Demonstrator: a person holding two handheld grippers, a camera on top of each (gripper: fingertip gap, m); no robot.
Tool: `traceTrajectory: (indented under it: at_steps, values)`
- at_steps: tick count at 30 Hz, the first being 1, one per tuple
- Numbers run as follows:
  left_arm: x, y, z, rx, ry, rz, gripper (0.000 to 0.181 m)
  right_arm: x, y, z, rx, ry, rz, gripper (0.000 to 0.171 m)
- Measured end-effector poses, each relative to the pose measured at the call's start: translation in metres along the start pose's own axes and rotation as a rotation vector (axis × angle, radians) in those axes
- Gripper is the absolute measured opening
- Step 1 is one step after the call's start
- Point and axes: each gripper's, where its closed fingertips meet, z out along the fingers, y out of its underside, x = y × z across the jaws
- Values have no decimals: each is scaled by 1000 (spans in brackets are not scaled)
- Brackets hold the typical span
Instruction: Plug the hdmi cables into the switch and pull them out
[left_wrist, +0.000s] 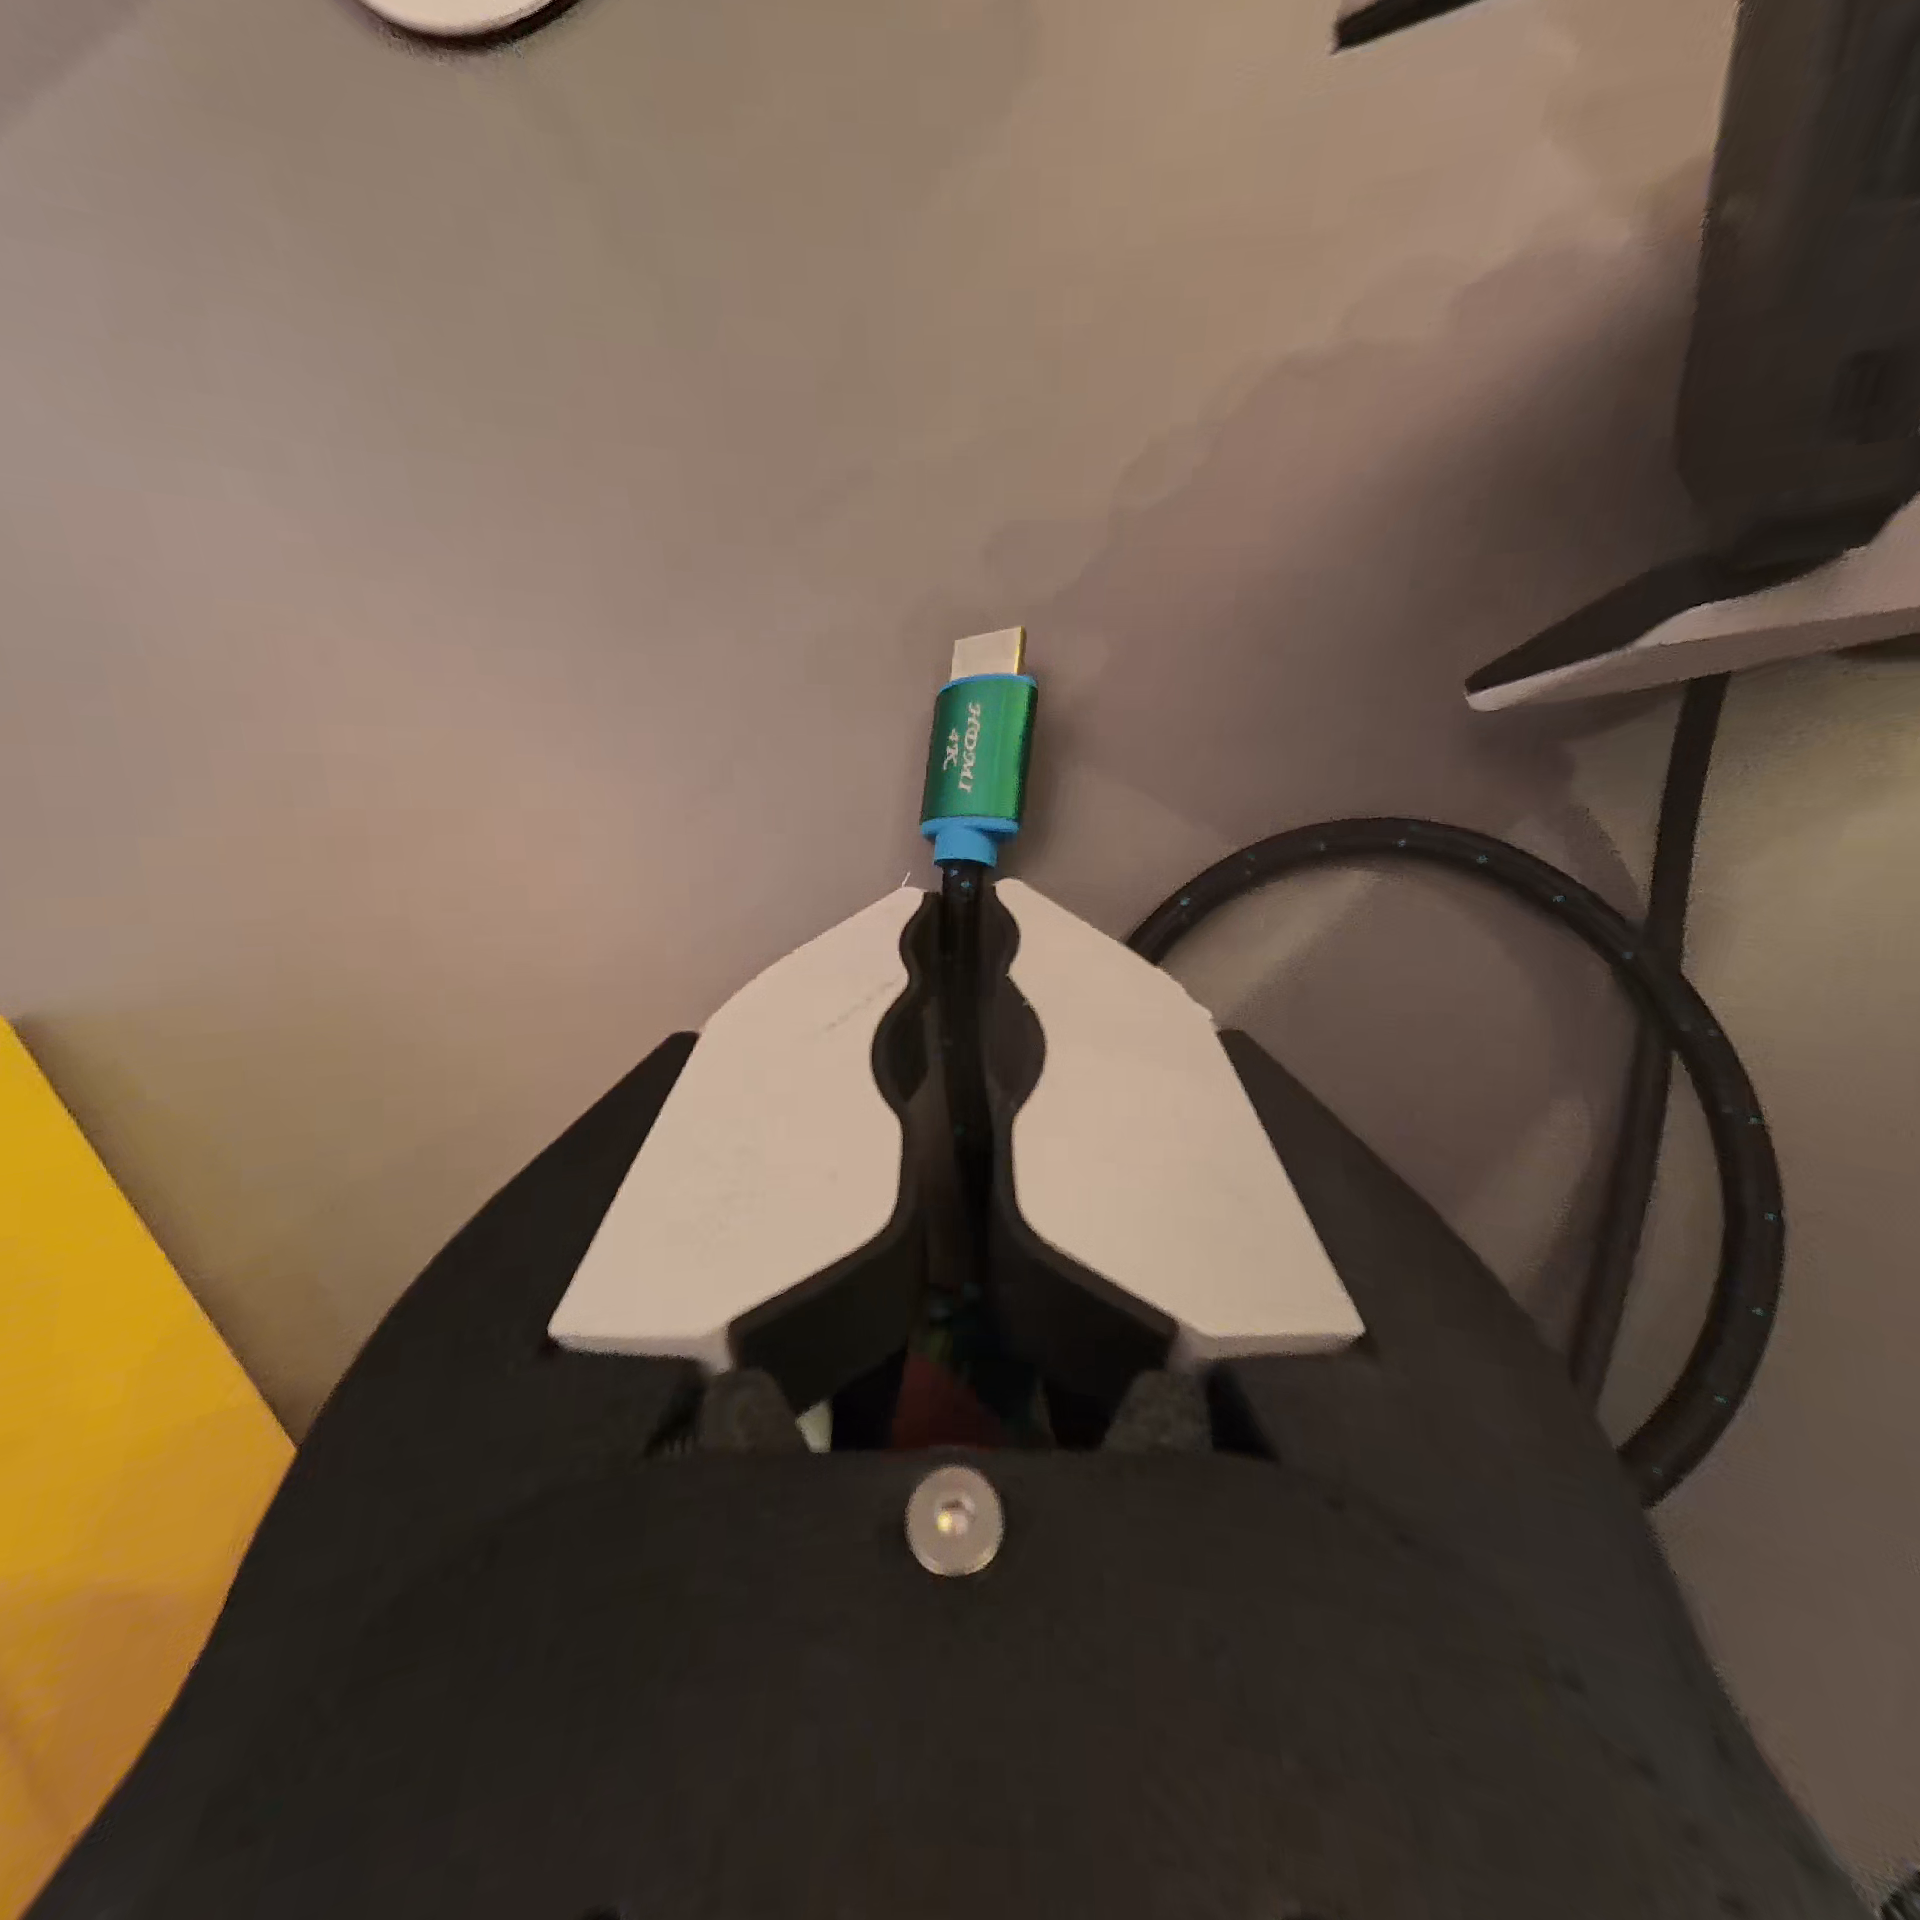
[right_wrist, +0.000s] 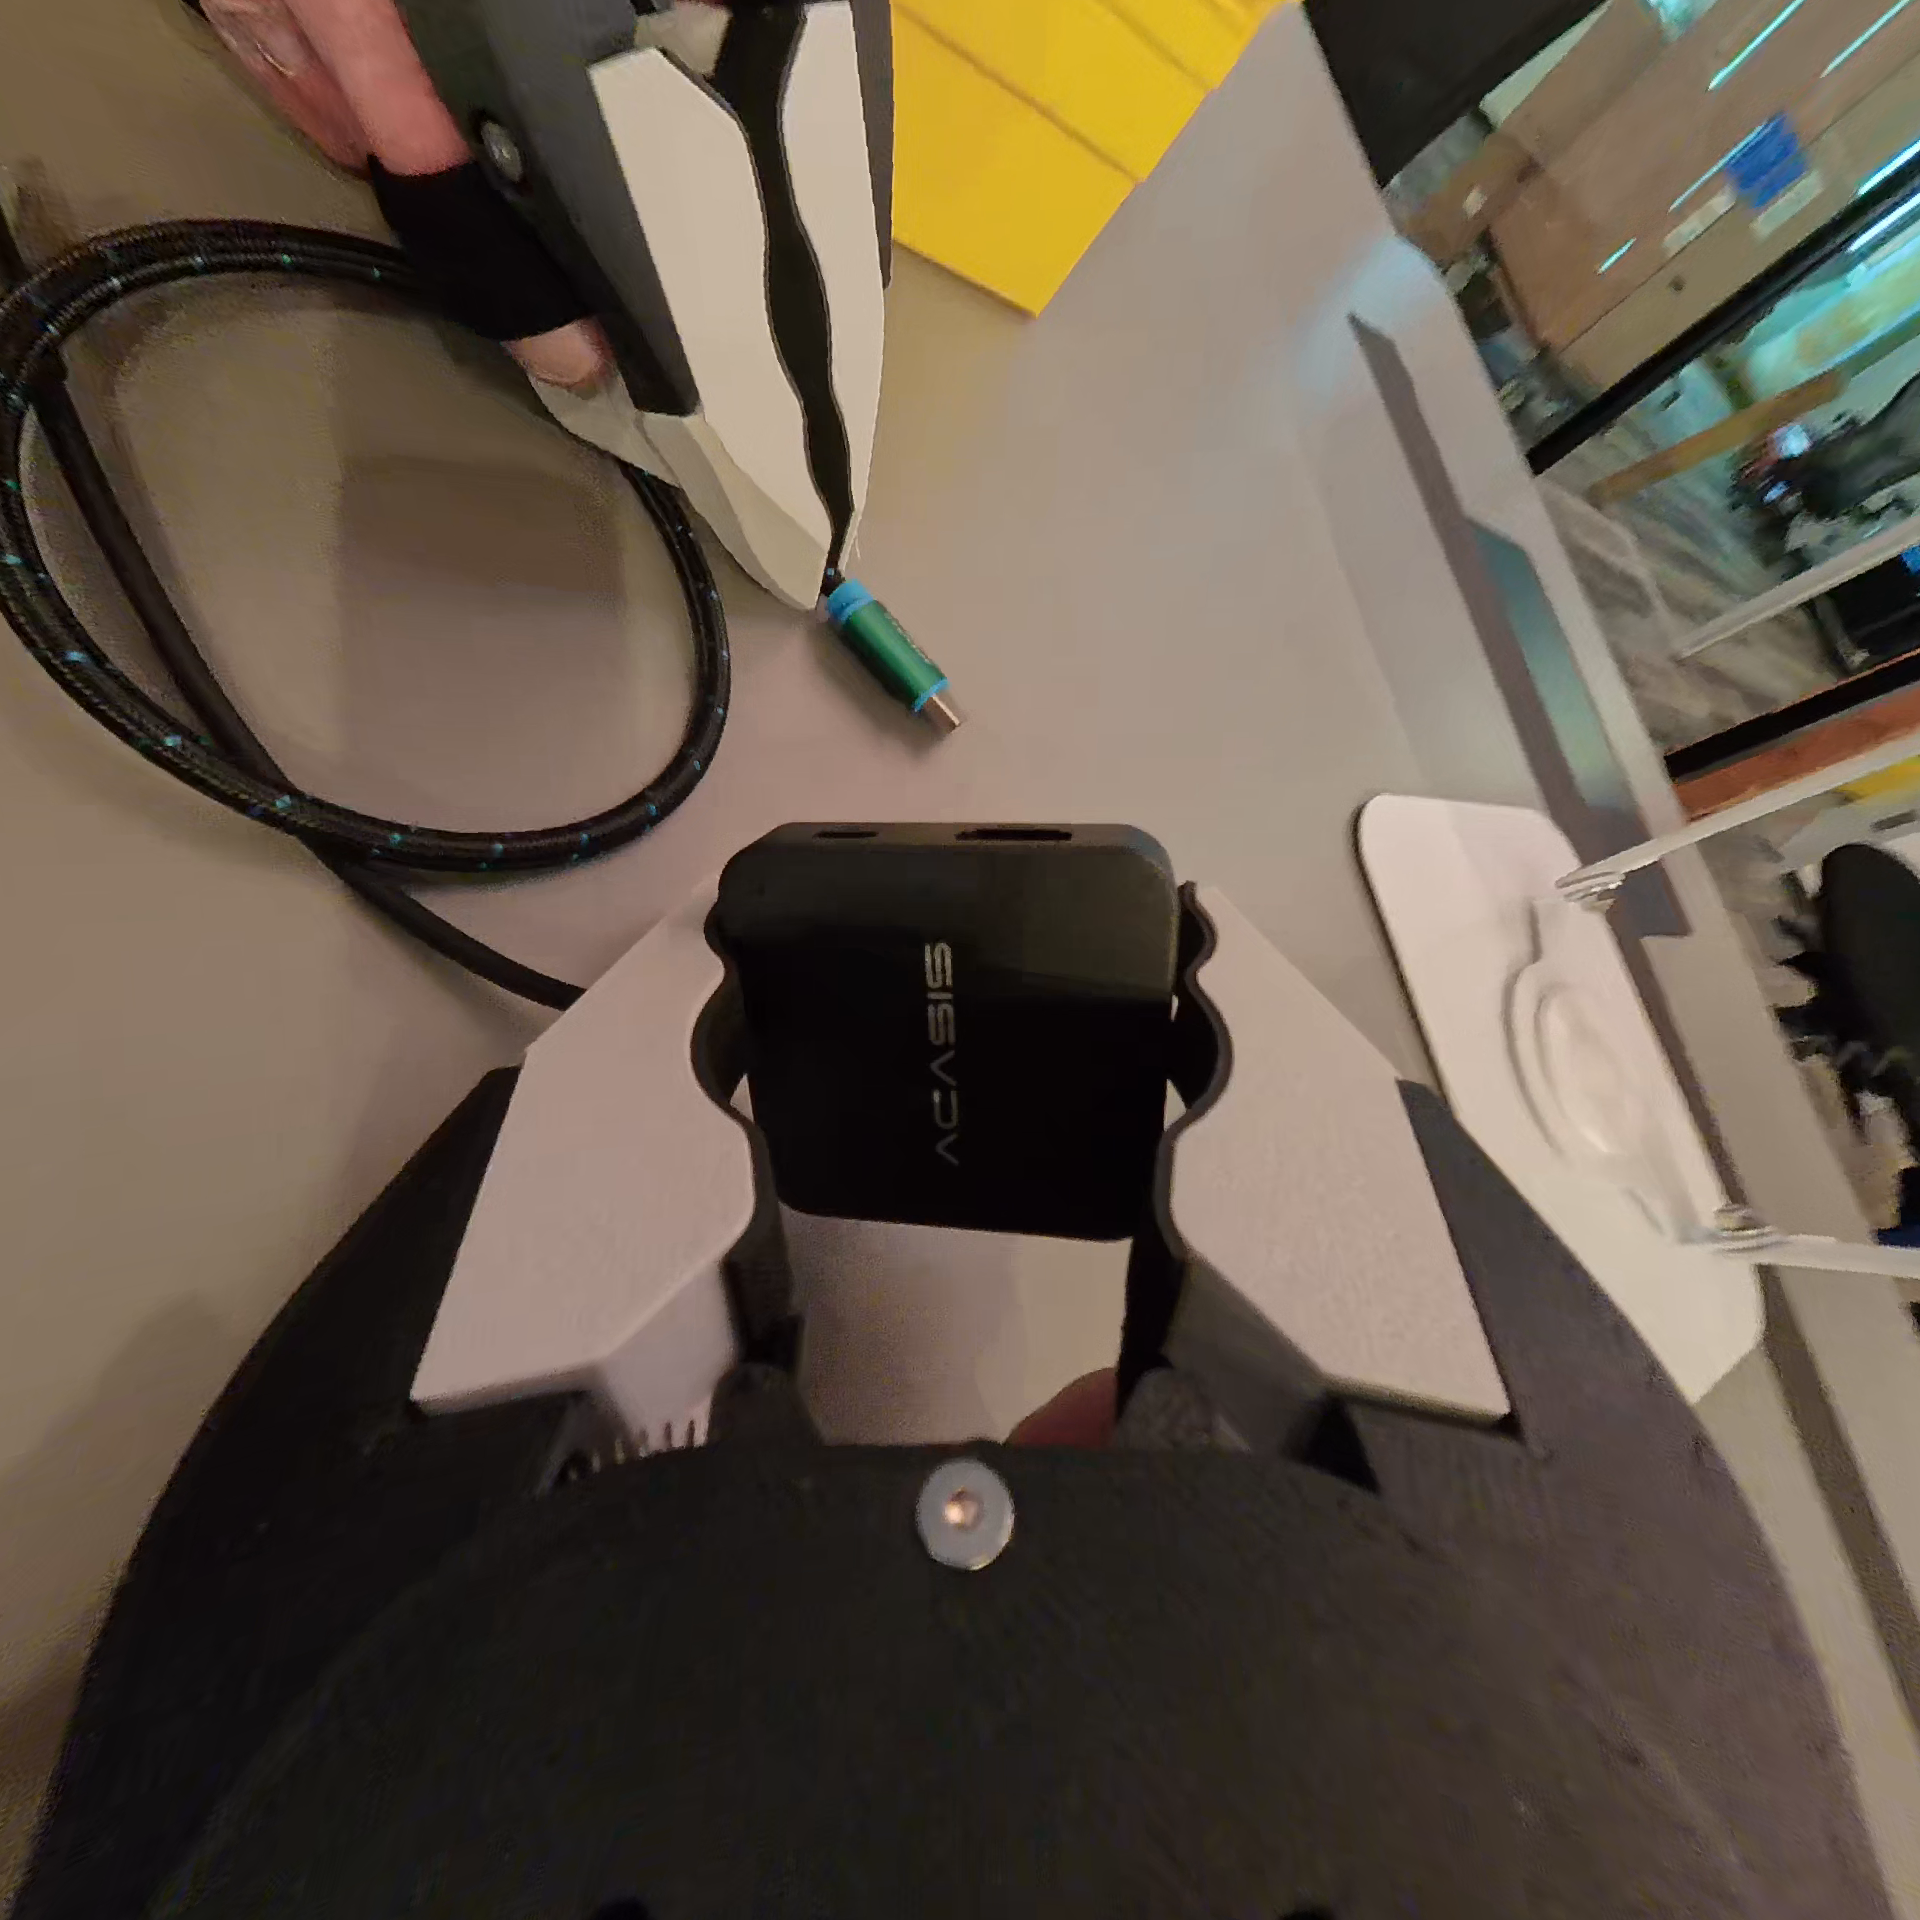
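My left gripper is shut on the black braided HDMI cable just behind its green and blue plug, whose metal tip points forward, free in the air above the grey table. My right gripper is shut on the black switch box, its port side facing away toward the plug. In the right wrist view the left gripper holds the plug a short way beyond the switch, apart from it.
The cable loops on the grey table at left. A yellow box lies at the back and shows in the left wrist view. A white stand base sits at right. A monitor foot is at right. The left gripper's tips are roughly 9 centimetres from the right gripper's.
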Motion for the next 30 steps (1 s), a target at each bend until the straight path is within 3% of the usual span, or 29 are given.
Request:
traceTrajectory:
  at_steps: [1, 6, 11, 15, 18, 22, 25, 30]
  values:
    - [0, -1, 0, 2, -7, 13, 6, -2, 4, 1, -16, -21, 25, 79]
    - [-2, -5, -3, 25, -64, 115, 6, -12, 20, 3, -73, -160, 195, 77]
    - [3, -23, -14, 103, -110, 265, 6, -16, 18, 1, -62, -205, 210, 76]
    - [9, -31, -22, 121, -143, 358, 6, -8, -6, -10, 83, -191, 223, 55]
    - [20, -37, -28, 136, -144, 459, 6, -1, -30, -20, 219, -201, 284, 53]
    - [44, -47, -38, 181, -130, 607, 6, -6, -35, -18, 241, -222, 274, 51]
    - [56, -51, -42, 182, -133, 684, 6, -12, -43, -21, 280, -249, 240, 24]
    - [60, -55, -49, 205, -115, 701, 6, -15, -50, -29, 319, -265, 228, 20]
